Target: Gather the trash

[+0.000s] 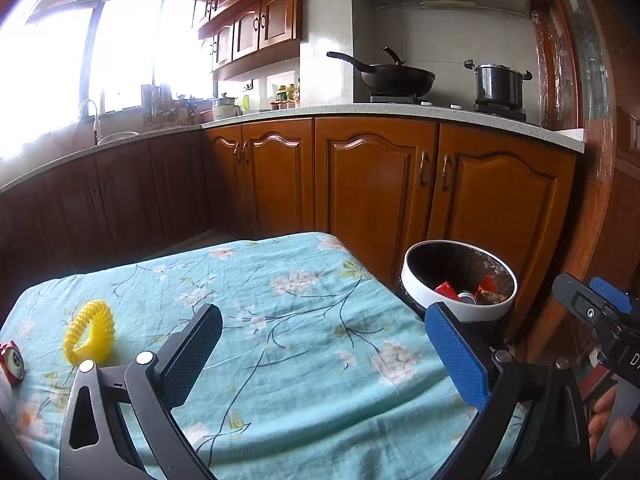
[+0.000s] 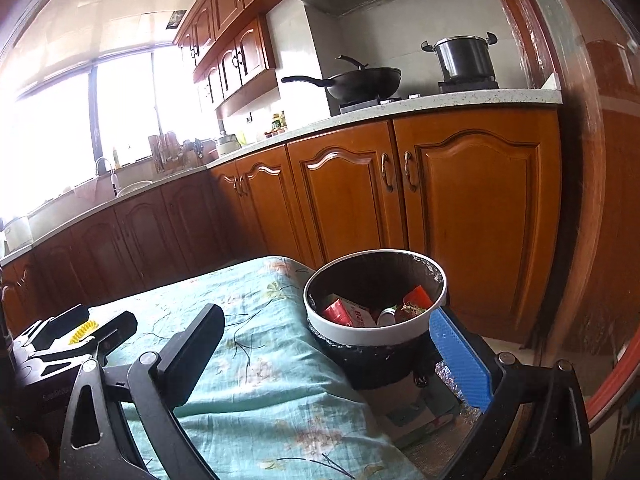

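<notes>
Both tongs open and empty above the desk, bin at its far right corner.

My left tongs (image 1: 324, 344) hang spread wide over the floral blue cloth (image 1: 304, 320) that covers the desk, gripping nothing; my right tongs (image 2: 328, 348) are likewise spread wide and empty, straddling the desk's edge just in front of the white-rimmed trash bin (image 2: 360, 330). The bin stands beside the desk and already holds red wrappers and a can. From the left wrist I see a yellow ridged ring (image 1: 90, 332) lying on the cloth to the left, and a crushed red can (image 1: 12, 362) near it at the frame's edge. Neither touches my tongs.
</notes>
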`<move>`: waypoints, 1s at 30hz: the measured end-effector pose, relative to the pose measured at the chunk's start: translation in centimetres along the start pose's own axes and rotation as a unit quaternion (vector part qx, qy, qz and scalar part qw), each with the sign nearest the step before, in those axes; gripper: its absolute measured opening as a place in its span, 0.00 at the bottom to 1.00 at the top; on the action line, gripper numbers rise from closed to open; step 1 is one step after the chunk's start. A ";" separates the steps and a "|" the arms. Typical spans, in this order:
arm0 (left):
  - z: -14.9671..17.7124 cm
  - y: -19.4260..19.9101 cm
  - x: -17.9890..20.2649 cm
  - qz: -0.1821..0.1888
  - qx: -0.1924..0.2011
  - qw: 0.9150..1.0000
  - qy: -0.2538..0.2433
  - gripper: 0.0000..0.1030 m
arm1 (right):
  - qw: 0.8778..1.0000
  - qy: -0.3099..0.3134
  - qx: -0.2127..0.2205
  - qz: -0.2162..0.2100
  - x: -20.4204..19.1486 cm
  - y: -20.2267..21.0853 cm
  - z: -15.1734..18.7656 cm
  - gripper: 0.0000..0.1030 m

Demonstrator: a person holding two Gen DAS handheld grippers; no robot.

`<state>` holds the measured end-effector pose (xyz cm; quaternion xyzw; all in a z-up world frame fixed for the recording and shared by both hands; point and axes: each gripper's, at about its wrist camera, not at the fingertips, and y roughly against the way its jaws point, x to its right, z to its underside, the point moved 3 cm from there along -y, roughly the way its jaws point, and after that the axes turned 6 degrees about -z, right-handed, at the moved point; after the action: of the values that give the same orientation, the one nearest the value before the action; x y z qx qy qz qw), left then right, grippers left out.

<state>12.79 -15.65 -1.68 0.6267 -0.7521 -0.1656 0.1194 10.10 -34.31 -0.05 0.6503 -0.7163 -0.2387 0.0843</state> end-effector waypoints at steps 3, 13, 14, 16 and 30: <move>-0.2 -0.5 -0.3 0.000 0.000 1.000 0.001 0.99 | 1.000 0.003 -0.003 0.004 0.0 -0.2 0.0 1.00; 0.0 -1.3 -0.7 0.002 -0.002 1.000 -0.004 0.99 | 1.000 0.004 -0.005 0.004 -0.1 -0.3 0.0 1.00; 0.0 -1.4 -0.7 0.002 -0.002 1.000 -0.005 0.99 | 1.000 0.006 -0.004 0.004 -0.1 -0.3 -0.1 1.00; 0.0 -1.4 -0.7 0.001 -0.001 1.000 -0.006 0.99 | 1.000 0.008 -0.003 0.005 -0.1 -0.3 -0.1 1.00; 0.1 -1.6 -0.7 0.003 -0.003 1.000 -0.007 0.99 | 1.000 0.010 -0.010 0.003 -0.2 -0.6 0.0 1.00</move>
<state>14.33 -15.16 -2.44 0.6228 -0.7545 -0.1715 0.1162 10.62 -34.13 -0.26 0.6497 -0.7150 -0.2385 0.0986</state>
